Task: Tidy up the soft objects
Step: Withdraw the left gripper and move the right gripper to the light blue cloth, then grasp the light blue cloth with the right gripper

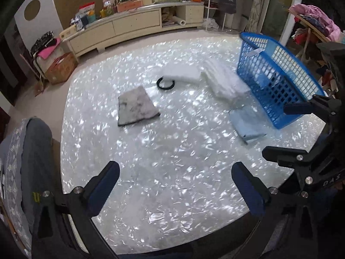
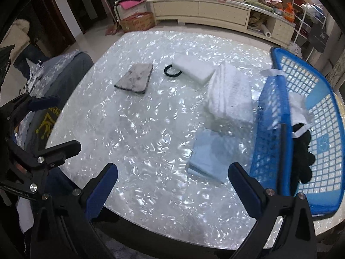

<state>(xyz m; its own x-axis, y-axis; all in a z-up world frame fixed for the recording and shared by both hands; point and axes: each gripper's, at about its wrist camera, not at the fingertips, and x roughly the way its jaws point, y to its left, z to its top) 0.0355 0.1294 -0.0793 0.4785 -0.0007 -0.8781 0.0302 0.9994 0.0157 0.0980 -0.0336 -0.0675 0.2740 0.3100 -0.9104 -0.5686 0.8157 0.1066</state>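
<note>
On the shiny white table (image 1: pixel 172 151) lie a grey cloth (image 1: pixel 137 105) (image 2: pixel 135 78), a white sponge block (image 1: pixel 181 74) (image 2: pixel 194 69), a black ring (image 1: pixel 165 83) (image 2: pixel 171 71), a folded white towel (image 1: pixel 224 84) (image 2: pixel 230 92) and a folded light blue cloth (image 1: pixel 248 125) (image 2: pixel 210 157). A blue plastic basket (image 1: pixel 278 79) (image 2: pixel 312 129) stands at the right and holds a white and a black item (image 2: pixel 304 151). My left gripper (image 1: pixel 175 185) is open and empty over the near table. My right gripper (image 2: pixel 172 187) is open and empty, just short of the blue cloth.
A long cream cabinet (image 1: pixel 129 26) with clutter on top stands behind the table. A cardboard box (image 1: pixel 61 69) sits on the floor at the left. A chair with grey clothing (image 1: pixel 28 161) is at the table's left edge. A pile of clothes (image 1: pixel 314 21) is at the far right.
</note>
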